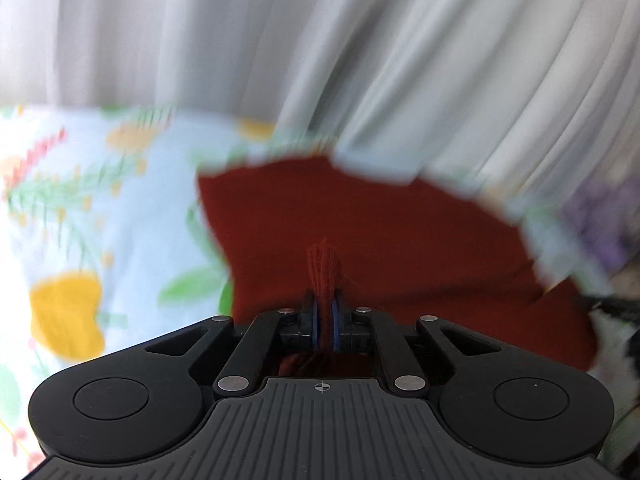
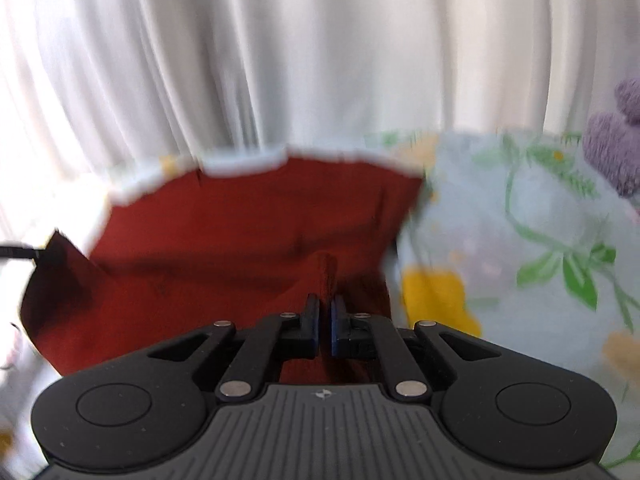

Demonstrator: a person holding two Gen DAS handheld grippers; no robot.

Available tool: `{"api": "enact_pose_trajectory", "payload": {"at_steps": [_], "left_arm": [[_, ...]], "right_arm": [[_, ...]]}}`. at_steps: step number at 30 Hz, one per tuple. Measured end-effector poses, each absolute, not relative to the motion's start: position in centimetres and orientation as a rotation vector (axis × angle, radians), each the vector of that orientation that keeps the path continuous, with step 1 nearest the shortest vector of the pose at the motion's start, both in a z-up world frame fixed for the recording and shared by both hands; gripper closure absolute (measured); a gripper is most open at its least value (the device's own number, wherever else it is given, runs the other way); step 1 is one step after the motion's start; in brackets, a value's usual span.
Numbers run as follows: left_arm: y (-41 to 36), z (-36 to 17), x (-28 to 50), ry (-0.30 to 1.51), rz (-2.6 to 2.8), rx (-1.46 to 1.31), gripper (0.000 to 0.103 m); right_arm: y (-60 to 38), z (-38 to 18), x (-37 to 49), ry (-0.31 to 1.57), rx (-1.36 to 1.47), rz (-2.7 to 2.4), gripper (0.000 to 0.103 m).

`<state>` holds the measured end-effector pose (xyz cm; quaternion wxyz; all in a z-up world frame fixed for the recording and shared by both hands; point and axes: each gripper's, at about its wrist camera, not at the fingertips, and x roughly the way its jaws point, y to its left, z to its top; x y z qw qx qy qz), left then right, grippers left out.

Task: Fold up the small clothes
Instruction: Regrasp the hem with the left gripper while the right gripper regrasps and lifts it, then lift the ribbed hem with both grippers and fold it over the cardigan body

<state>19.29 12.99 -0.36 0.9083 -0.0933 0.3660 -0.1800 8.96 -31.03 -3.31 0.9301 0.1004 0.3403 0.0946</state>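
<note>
Rust-red knit cloth, the small garment point(image 1: 380, 232), is spread ahead of both grippers over a floral bedsheet point(image 1: 100, 200), with pale pleated curtains point(image 1: 320, 40) hanging beyond the far edge. In the left wrist view the garment runs from the fingers out to the right and far side; in the right wrist view it runs out to the left and far side, so each tool seems to hold one near corner or edge, and the cloth's long axis appears to stretch left to right between them. The left gripper point(image 1: 325, 316) has its blue pads drawn in to a narrow gap, and a bunched ridge of red fabric stands pinched up between them. The right gripper point(image 2: 325, 320) is likewise drawn nearly together, with a fold of the garment point(image 2: 240, 232) rising from between its fingers. Neither tool is nearer the work than the other; both already grip it. Judging from this, the coming move turns on carrying the held near edge toward the far edge, both sides level, so the fold lands square. A purple fuzzy thing point(image 2: 616, 136) lies off at the far right, apart from the garment. Both views are blurred, so the garment's exact outline cannot be told.
</note>
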Motion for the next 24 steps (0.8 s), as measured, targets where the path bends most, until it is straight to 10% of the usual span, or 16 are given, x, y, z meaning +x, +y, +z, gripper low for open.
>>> {"api": "enact_pose_trajectory", "payload": {"at_steps": [6, 14, 19, 22, 24], "left_arm": [[12.9, 4.8, 24.2, 0.589, -0.297, -0.153, 0.094], [11.4, -4.2, 30.9, 0.806, -0.275, -0.191, 0.092], [12.3, -6.0, 29.6, 0.807, -0.348, -0.183, 0.040], [12.0, -6.3, 30.1, 0.824, -0.336, -0.147, 0.049], [11.7, -6.7, 30.5, 0.848, -0.297, -0.115, 0.080]], "right_arm": [[-32.1, 0.8, 14.3, 0.548, 0.268, 0.137, 0.099], [-31.4, -5.7, 23.0, 0.753, 0.257, 0.109, 0.097], [-31.0, -7.2, 22.5, 0.780, 0.207, 0.121, 0.082], [-30.4, -7.6, 23.0, 0.783, 0.171, 0.101, 0.094], [-29.9, -7.4, 23.2, 0.767, 0.140, 0.091, 0.097]]}}
